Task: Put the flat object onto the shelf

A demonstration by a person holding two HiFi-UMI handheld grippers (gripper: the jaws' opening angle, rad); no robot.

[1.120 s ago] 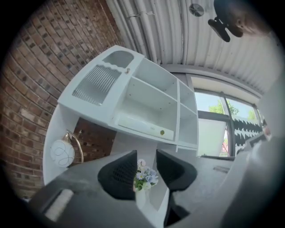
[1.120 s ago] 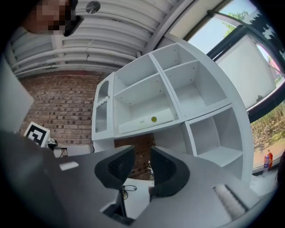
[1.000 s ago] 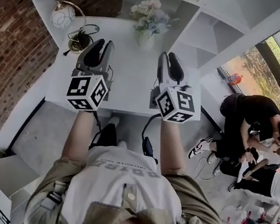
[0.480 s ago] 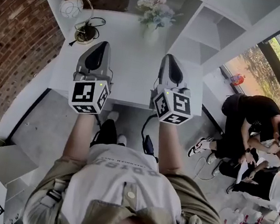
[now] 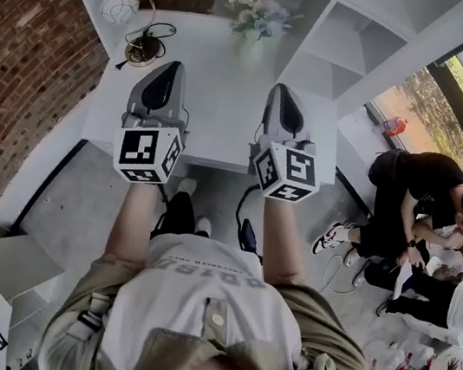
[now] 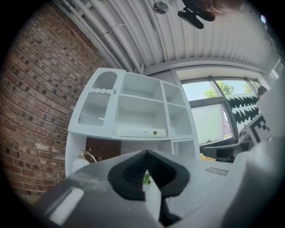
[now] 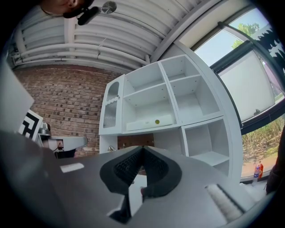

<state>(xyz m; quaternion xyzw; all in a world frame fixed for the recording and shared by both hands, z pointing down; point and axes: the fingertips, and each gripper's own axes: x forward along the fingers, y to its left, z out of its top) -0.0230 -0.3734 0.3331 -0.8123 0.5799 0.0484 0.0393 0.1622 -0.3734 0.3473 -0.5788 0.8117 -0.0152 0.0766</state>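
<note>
Left claw (image 6: 145, 152) and right claw (image 7: 142, 147) are clenched, empty. The flat object (image 6: 142, 132), ahead and above on the shelf (image 6: 140, 99), looks stiff and light. I'd pinch its ends.

Bright daylight, seemingly from the window (image 5: 446, 100); fisheye-warped, dark-vignetted edges.

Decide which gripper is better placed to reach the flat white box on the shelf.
Left, narrowly. The flat white box sits straight above the left gripper in its own view. Both it and the right gripper have just closed, empty, so either must reopen first.
</note>
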